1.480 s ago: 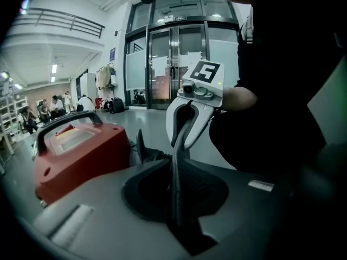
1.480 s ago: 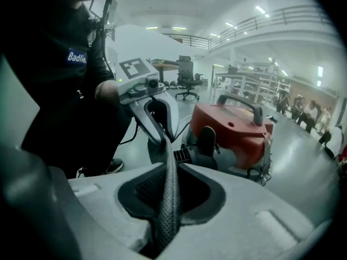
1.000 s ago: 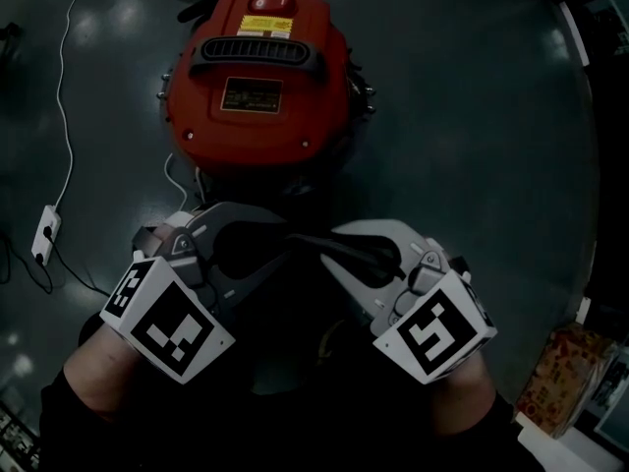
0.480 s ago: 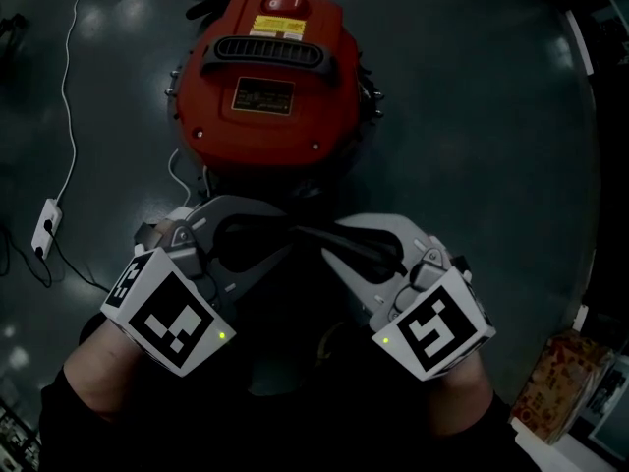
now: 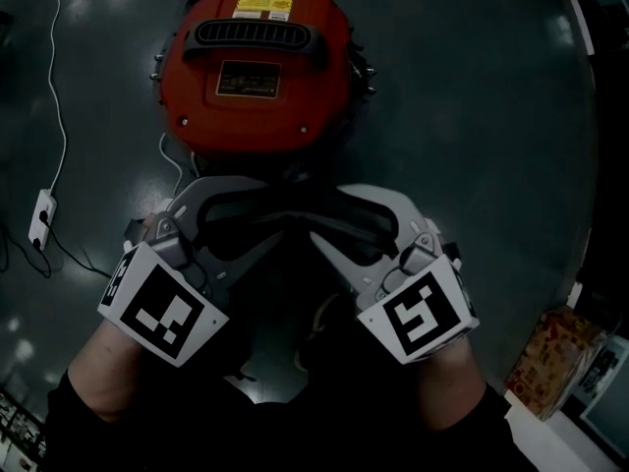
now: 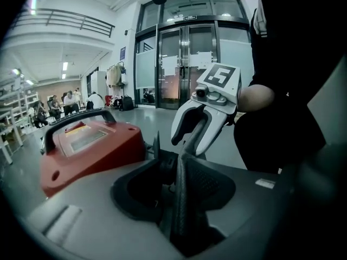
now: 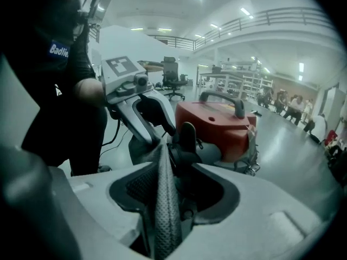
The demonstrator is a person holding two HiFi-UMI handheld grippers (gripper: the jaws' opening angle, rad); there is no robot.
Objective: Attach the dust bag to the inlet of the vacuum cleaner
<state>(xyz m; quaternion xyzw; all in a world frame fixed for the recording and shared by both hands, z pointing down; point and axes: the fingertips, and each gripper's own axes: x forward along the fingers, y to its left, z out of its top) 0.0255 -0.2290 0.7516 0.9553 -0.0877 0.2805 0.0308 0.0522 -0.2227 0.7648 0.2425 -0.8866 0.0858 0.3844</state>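
A round vacuum cleaner (image 5: 257, 67) with a red plastic top, black carry handle and yellow label stands upright on the dark floor (image 5: 472, 116). Its black round inlet (image 7: 187, 136) faces the person. The dark woven dust bag (image 7: 161, 196) stands edge-on just before it.

A white power strip (image 5: 41, 219) is lying near the left edge of the dark, glossy floor (image 5: 472, 116), with a white cable (image 5: 61, 87) running from it toward the top-left corner. A colourful box (image 5: 548, 372) is sitting at the floor's bottom-right corner. Across the hall, glass doors (image 6: 187, 64) are catching the light, an office chair (image 7: 172, 72) is standing alone, and people (image 7: 295, 108) are standing about.
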